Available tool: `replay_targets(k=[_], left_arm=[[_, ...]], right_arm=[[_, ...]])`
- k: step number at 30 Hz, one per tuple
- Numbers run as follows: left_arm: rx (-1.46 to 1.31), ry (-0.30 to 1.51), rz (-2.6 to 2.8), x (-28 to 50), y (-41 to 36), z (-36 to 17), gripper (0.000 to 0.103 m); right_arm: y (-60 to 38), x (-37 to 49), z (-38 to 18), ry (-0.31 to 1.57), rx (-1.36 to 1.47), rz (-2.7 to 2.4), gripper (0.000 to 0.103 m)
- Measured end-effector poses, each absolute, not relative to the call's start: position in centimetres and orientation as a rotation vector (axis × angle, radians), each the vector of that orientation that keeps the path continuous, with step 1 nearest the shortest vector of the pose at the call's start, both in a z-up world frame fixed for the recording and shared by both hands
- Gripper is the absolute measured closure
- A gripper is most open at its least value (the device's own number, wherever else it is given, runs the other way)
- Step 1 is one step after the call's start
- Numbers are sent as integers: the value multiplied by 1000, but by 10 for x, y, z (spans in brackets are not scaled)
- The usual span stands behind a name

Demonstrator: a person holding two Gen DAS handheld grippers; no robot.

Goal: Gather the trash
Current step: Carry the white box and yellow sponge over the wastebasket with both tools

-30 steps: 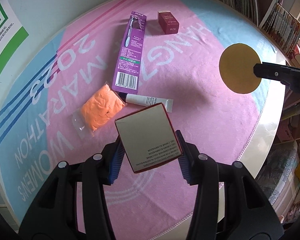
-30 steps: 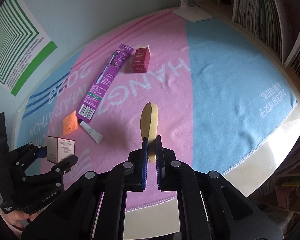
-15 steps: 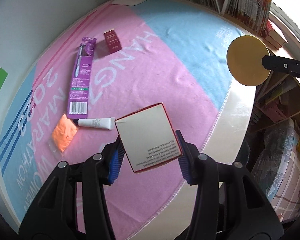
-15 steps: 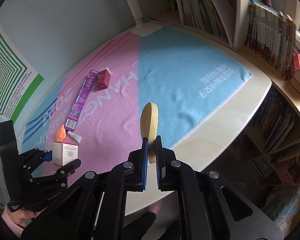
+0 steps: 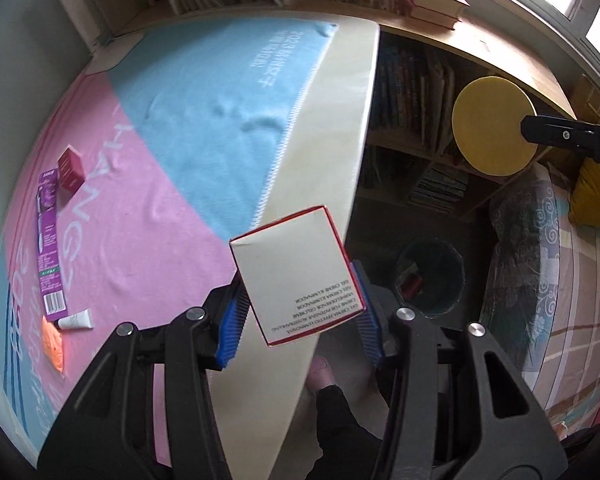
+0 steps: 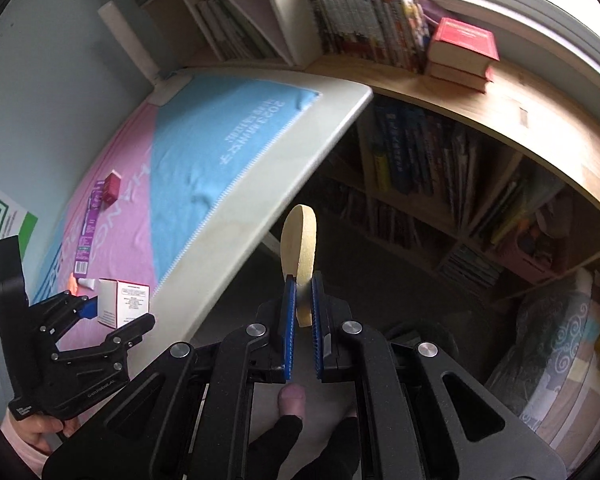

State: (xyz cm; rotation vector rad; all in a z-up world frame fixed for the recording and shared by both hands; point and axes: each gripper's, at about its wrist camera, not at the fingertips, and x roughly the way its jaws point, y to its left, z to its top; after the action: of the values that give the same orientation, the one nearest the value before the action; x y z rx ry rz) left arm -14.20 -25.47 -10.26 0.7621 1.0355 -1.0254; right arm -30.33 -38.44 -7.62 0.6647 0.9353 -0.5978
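My left gripper (image 5: 298,306) is shut on a white carton with red edges (image 5: 296,272), held over the table's front edge; it also shows in the right wrist view (image 6: 122,302). My right gripper (image 6: 302,308) is shut on a round yellow sponge disc (image 6: 299,248), held off the table; the disc also shows in the left wrist view (image 5: 494,126). A dark green trash bin (image 5: 430,280) stands on the floor below, with some items inside. On the table remain a purple toothbrush pack (image 5: 50,240), a dark red box (image 5: 70,168), a white tube (image 5: 76,319) and an orange bag (image 5: 54,344).
The table (image 5: 340,120) carries a pink and blue towel (image 5: 180,140). Bookshelves (image 6: 420,168) stand behind and below the wooden ledge. A patterned cushion (image 5: 540,260) lies at right. A red book stack (image 6: 460,52) sits on the ledge.
Both grippers have swung right, away from the table centre and past its front edge, each still holding its item. The floor and trash bin have come into view.
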Motion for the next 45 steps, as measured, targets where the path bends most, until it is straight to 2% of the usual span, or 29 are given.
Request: replay_targets(k=[23, 45], left_arm=[[1089, 937, -1382, -311, -363, -137, 57], [1265, 965, -1451, -384, -389, -181, 57]], right_arm=[[-409, -484, -115, 901, 933, -901, 95], [-414, -532, -164, 951, 1072, -898, 95]])
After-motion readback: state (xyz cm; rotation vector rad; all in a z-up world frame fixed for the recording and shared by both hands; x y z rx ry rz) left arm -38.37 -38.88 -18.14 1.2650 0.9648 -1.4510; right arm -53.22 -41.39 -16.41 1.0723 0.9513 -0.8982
